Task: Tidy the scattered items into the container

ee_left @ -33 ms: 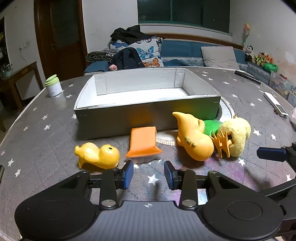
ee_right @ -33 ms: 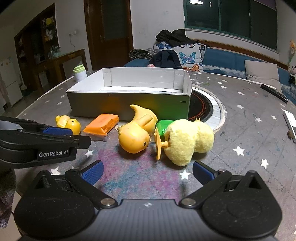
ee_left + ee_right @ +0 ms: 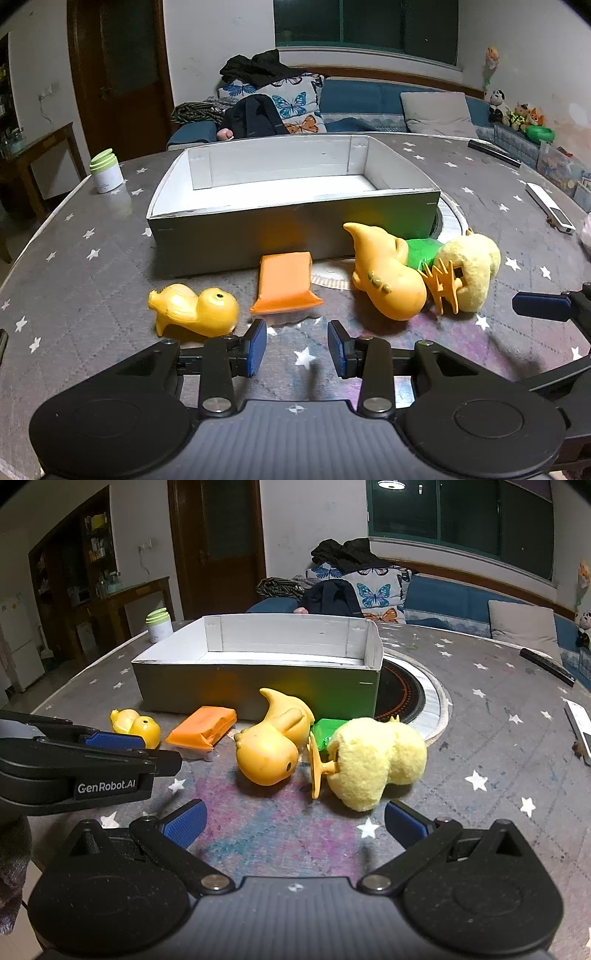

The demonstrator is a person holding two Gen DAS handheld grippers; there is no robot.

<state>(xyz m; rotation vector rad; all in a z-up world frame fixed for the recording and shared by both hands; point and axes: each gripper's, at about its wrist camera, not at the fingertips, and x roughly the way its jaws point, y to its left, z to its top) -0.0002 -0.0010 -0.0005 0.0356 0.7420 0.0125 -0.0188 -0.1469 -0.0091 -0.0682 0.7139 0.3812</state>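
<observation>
Only the right wrist view shows the stove ring (image 3: 404,692) behind the box (image 3: 258,686).

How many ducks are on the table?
3. A small rubber duck at the left, a big rubber duck on its side in the middle, and a fluffy duck right of it. None looks hidden.

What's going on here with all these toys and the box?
A person holds a two-finger gripper in each hand to tidy toys into the white box, which looks empty. The toys lie on the table in front of it: a small yellow duck, an orange packet, a big yellow rubber duck, a green item and a fluffy yellow plush. The left gripper and right gripper are open and hold nothing.
</observation>
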